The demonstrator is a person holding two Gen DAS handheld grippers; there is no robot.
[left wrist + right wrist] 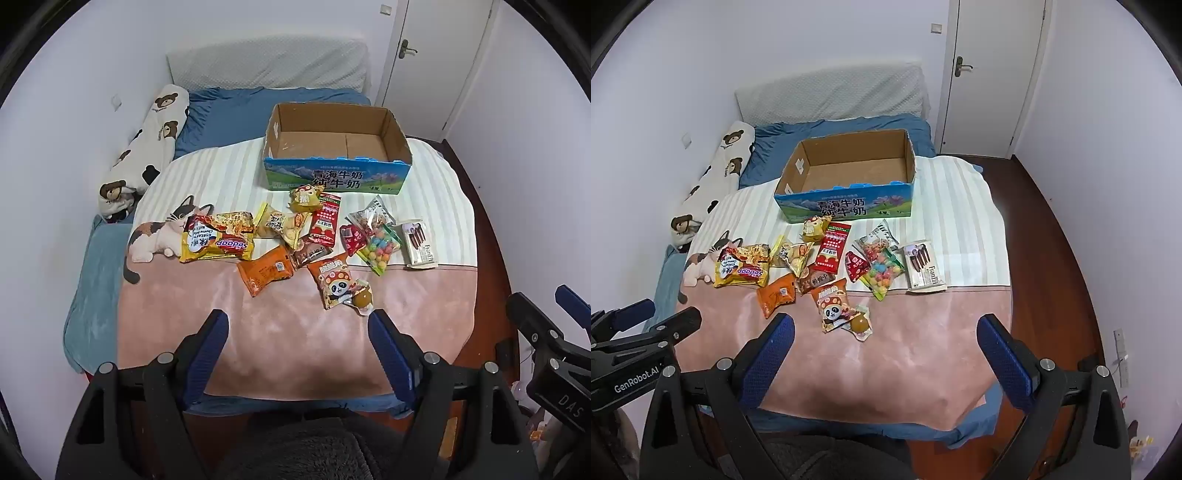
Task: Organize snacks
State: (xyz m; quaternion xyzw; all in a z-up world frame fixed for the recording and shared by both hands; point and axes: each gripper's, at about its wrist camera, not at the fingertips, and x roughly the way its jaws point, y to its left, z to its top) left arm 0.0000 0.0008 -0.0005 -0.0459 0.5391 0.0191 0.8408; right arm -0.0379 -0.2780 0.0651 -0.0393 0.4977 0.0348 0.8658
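left claw (297, 325) open, empty, above blanket (295, 343) | snacks (306, 240) scattered on bed | box (338, 155) empty behind them

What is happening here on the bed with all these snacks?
A person holds a two-finger gripper in each hand above the foot of a bed. The left gripper and the right gripper are both open and hold nothing. A heap of snack packets lies loose on the blanket, among them a yellow noodle pack and a panda packet. Behind them stands an open cardboard box with nothing inside. The sorting has not started yet.
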